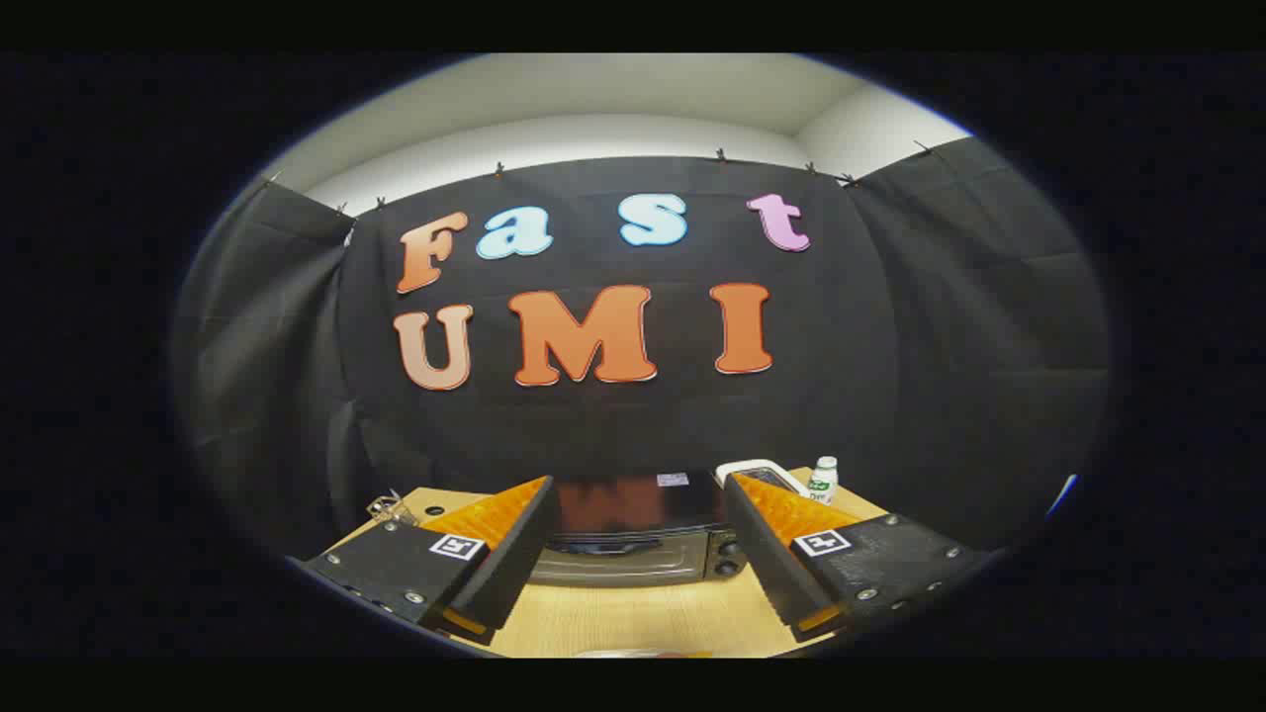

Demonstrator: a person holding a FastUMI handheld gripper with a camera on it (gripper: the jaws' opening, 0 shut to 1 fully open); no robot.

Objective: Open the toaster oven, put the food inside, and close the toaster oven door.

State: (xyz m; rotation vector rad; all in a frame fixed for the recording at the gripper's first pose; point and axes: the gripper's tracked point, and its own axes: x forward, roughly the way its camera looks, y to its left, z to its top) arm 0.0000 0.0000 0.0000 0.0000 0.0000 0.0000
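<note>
toaster oven (633,539) sits on the wooden surface (633,618) just ahead of the gripper (638,554), seen between its wide, empty jaws; door shut. it looks heavy and rigid, so the door's top handle (603,544) is the likely hold. counted: one oven, two knobs (729,556), one small bottle (823,480) behind.

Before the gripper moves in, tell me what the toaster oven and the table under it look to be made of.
Toaster oven: its dark top is glossy, seemingly painted metal or glass, since it mirrors the wall behind; the door front looks like brushed metal. Table: pale wood or wood-look laminate, matte, with faint grain. The gripper is open, fingers either side of the oven, short of it.
</note>
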